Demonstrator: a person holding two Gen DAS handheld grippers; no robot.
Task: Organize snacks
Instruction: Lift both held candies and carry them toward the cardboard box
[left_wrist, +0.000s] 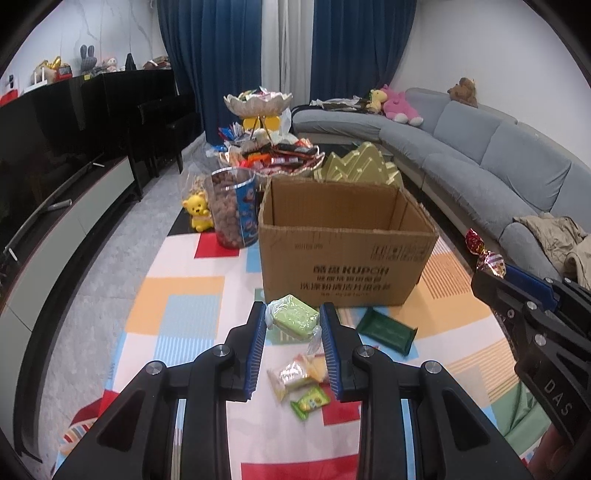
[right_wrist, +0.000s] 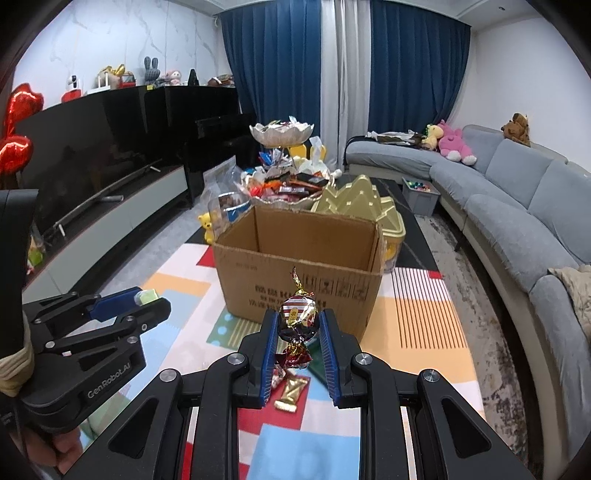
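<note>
My left gripper (left_wrist: 293, 317) is shut on a green wrapped cake (left_wrist: 295, 317), held above the colourful mat just in front of the open cardboard box (left_wrist: 347, 273). My right gripper (right_wrist: 298, 321) is shut on a red-and-gold foil candy (right_wrist: 297, 314) whose twisted ends stick up and down; it hangs before the same box (right_wrist: 295, 291). In the left wrist view the right gripper (left_wrist: 491, 275) shows at the right edge with the candy (left_wrist: 485, 254). On the mat lie a dark green packet (left_wrist: 386, 330), a yellow snack pack (left_wrist: 297, 373) and a small green sachet (left_wrist: 310, 400).
Behind the box stand a clear jar of brown snacks (left_wrist: 232, 206), a yellow bear figure (left_wrist: 199, 214), a tiered dish of sweets (left_wrist: 273, 155) and a gold tree-shaped tin (left_wrist: 358, 166). A grey sofa (left_wrist: 480, 158) curves along the right; a black TV unit (left_wrist: 74, 177) runs along the left.
</note>
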